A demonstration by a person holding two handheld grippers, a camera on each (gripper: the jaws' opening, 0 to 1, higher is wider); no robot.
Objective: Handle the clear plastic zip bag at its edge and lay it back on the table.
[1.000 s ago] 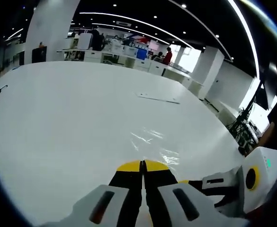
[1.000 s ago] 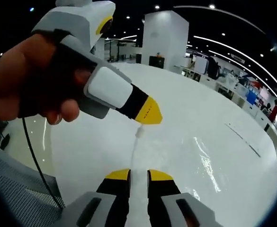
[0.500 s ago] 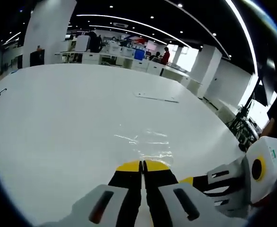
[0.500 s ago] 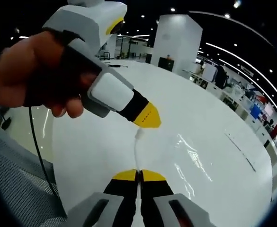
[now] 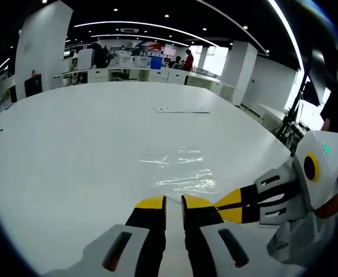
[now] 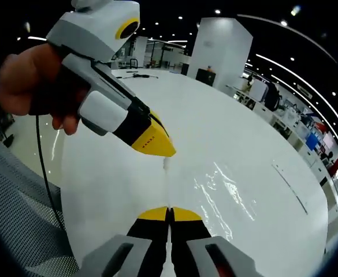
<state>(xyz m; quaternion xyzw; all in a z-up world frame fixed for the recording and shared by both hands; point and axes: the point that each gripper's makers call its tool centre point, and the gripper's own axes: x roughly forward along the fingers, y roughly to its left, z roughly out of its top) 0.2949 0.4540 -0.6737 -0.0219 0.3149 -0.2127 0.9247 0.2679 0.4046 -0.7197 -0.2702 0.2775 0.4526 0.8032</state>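
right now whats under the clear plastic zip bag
The clear plastic zip bag lies over the white table, whose bare surface shows through it. Its near edge is covered by the right gripper, shut on it.

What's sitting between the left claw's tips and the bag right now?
Nothing: in the right gripper view only bare white table separates the open left claw from the bag's edge, which the right claw pinches.

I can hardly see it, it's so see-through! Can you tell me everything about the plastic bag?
The clear plastic zip bag is see-through and crinkly, showing mostly as shiny wrinkles. It lies spread on the white table. Its near edge, a thin whitish strip, runs between the two grippers. The right gripper is shut on that edge. The left gripper has its jaws slightly apart at the other end, so whether it touches the bag is unclear.
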